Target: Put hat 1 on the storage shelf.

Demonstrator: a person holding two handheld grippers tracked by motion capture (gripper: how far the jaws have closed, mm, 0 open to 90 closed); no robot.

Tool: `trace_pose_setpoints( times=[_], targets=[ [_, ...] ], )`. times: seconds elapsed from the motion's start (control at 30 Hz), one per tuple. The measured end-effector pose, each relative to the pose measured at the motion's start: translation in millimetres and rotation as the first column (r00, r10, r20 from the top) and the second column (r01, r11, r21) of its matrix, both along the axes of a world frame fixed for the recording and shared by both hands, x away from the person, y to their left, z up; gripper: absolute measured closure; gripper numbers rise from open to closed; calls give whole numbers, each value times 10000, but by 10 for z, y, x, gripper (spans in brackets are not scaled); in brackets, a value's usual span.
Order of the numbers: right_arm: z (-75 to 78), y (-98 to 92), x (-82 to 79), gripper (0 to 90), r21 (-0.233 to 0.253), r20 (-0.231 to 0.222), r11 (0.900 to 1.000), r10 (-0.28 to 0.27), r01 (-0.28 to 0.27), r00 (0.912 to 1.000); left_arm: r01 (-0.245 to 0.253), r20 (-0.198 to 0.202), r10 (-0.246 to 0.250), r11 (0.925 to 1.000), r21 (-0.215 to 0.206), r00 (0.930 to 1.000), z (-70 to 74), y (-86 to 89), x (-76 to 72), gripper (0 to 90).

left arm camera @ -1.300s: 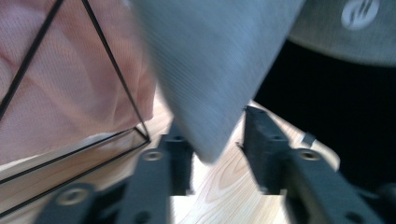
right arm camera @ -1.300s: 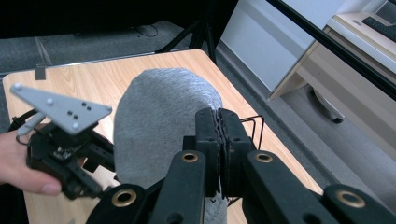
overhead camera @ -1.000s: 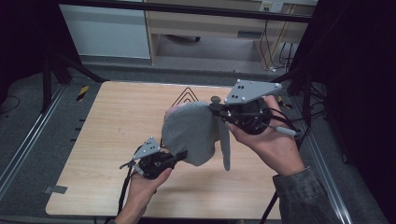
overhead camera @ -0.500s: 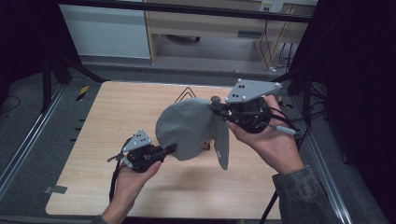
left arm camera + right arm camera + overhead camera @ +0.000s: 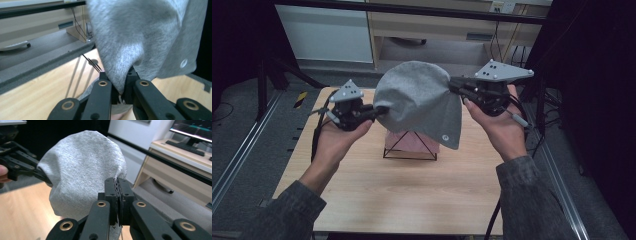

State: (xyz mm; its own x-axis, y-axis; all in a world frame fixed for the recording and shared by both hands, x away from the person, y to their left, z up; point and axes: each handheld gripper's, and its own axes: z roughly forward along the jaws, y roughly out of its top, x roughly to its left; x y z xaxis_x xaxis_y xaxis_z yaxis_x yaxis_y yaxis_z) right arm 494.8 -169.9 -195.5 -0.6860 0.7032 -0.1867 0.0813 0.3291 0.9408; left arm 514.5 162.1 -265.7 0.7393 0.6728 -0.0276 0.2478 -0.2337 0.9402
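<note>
A grey cloth garment [image 5: 417,102] hangs in the air between my two grippers, above the wooden table [image 5: 362,200]. My left gripper [image 5: 379,111] is shut on its left edge, and the left gripper view has the grey cloth [image 5: 130,42] pinched between the jaws of that gripper [image 5: 121,87]. My right gripper [image 5: 453,86] is shut on the cloth's upper right edge. In the right gripper view the cloth [image 5: 82,170] bulges out past that gripper [image 5: 117,195], with the left gripper [image 5: 43,176] holding its far side. A small round logo [image 5: 444,136] marks the cloth's lower right corner.
Under the cloth a black wire frame [image 5: 409,150] stands on the table with something pink [image 5: 399,139] in it. A desk and shelf [image 5: 437,30] lie beyond the far edge. Metal rails [image 5: 242,150] run along the floor on the left.
Both grippers have lifted the grey cloth up off the table and toward the far side. The left hand swung left and up, stretching the cloth out and uncovering the wire frame.
</note>
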Motion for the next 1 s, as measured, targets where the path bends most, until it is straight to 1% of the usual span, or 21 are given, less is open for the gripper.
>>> trace_pose_setpoints(
  times=[0.13,0.2,0.27,0.33,0.37,0.4,0.43,0.53,0.63,0.7,0.87,1.0],
  targets=[
    [-2,-35,209,882,453,253,9985,-335,323,9991,-158,248,152,9996,224,9996,100,-50,201,868],
    [11,-41,302,882,560,353,9973,-495,475,9981,-231,329,225,9996,164,9992,118,-62,266,869],
    [23,-37,388,882,498,328,9968,-649,632,9974,-375,264,375,9993,-1,9989,106,-68,346,868],
    [33,-31,478,882,590,297,9956,-744,726,9968,-447,245,449,9990,-87,9987,85,-69,406,869],
    [42,-25,514,882,598,402,9951,-813,788,9959,-499,212,502,9986,-156,9985,74,-73,437,868],
    [50,-15,548,882,663,465,9947,-814,782,9956,-548,171,551,9983,-172,9983,65,-83,465,869],
    [58,0,582,882,609,499,9948,-845,814,9952,-593,219,594,9982,-66,9980,64,-91,490,868],
    [78,45,689,882,570,502,9947,-880,851,9949,-700,411,696,9975,91,9967,80,-96,543,869],
    [80,76,774,882,638,478,9941,-910,878,9947,-844,416,845,9964,-44,9956,100,-62,589,868],
    [64,94,830,882,665,403,9940,-894,866,9952,-893,392,893,9960,-32,9952,94,-39,613,869],
    [-36,132,935,881,462,220,9954,-847,836,9962,-917,303,917,9958,-1,9953,22,-12,674,868],
    [-109,149,1012,881,333,39,9955,-889,887,9960,-902,236,903,9959,-64,9956,-45,-3,718,868]
  ],
)
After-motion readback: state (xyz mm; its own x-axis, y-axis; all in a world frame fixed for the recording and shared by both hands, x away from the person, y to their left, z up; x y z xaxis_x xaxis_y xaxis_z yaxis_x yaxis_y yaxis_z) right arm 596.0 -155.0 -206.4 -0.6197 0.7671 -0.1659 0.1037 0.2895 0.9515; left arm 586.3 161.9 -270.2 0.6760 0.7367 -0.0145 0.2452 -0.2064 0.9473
